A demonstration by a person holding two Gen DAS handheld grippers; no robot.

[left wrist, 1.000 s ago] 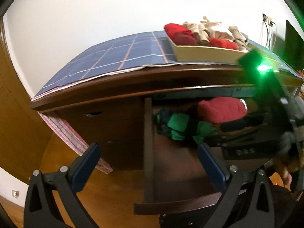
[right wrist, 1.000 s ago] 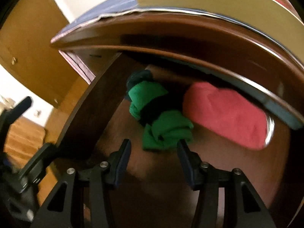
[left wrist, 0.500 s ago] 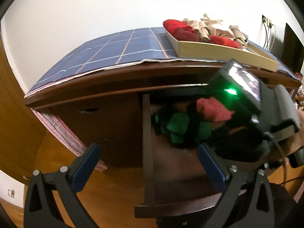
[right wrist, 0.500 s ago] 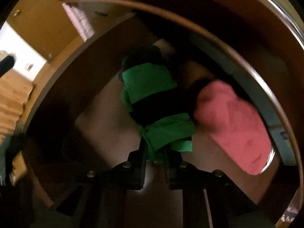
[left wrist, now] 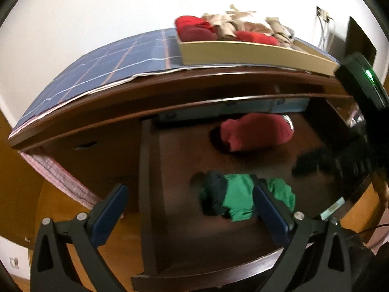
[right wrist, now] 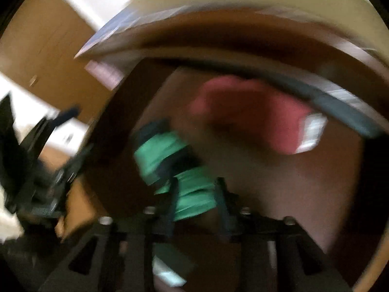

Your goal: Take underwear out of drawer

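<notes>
Your right gripper (right wrist: 195, 196) is pinching the near end of the green underwear (right wrist: 192, 189); that view is blurred, but cloth fills the gap between its fingers. Your left gripper (left wrist: 188, 205) is spread wide and holds nothing, its right finger crossing in front of the green underwear (left wrist: 239, 199). You have two pieces in the open drawer (left wrist: 145, 194): the green one just ahead of your left gripper, and one red piece (left wrist: 255, 131) farther back beneath the desk (left wrist: 170, 90) edge, well apart. Bare drawer floor lies between them. On the desk, one tray (left wrist: 243, 53) carries more clothing.
</notes>
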